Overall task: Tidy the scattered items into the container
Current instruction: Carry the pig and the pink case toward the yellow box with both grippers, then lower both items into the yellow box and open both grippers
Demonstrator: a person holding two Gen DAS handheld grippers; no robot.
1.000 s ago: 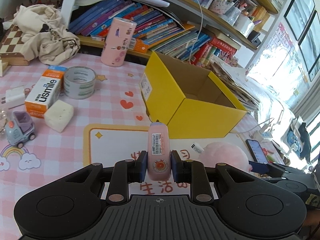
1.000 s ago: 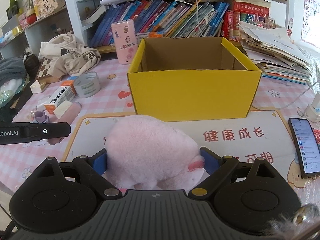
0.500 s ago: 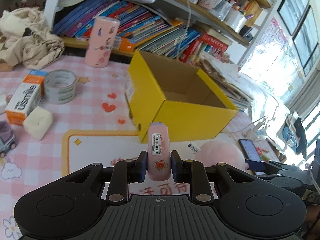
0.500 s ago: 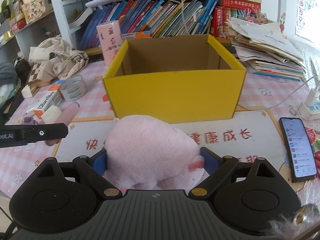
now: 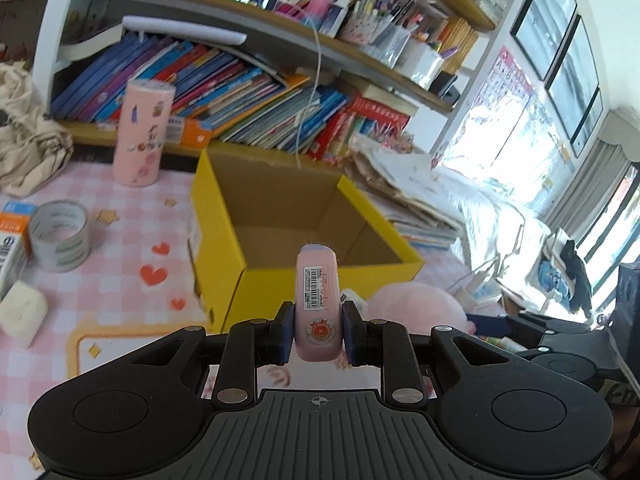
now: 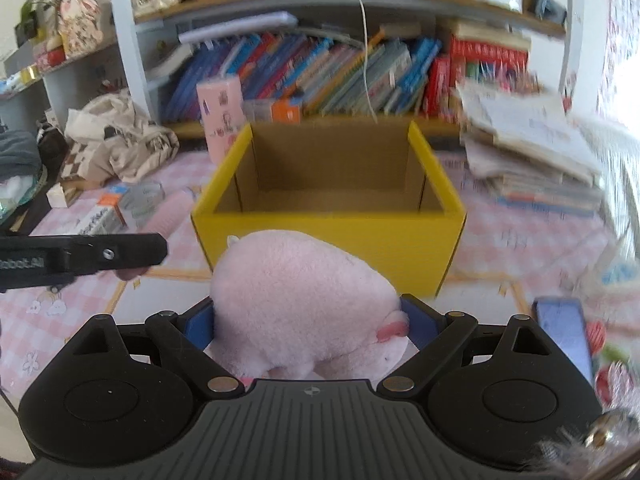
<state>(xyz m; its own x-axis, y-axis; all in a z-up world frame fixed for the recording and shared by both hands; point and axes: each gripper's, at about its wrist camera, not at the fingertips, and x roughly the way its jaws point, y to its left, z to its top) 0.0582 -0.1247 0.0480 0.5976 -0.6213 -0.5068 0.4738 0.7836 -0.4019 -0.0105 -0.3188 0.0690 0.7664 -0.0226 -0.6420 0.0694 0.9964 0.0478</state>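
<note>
Two items carried toward yellow box [image 6: 328, 240].
Left gripper [image 5: 317, 330] clamped pink bottle [image 5: 317, 300]; right gripper [image 6: 310, 320] squeezed plush toy [image 6: 304, 304], both apparently raised for dropping in.

The left wrist view looks down along its fingers, close to a corner of the open yellow cardboard box [image 5: 304, 216], from its left. The right wrist view faces the same box [image 6: 328, 236] straight on, also close. Both share the box and the bookshelf behind it.
</note>
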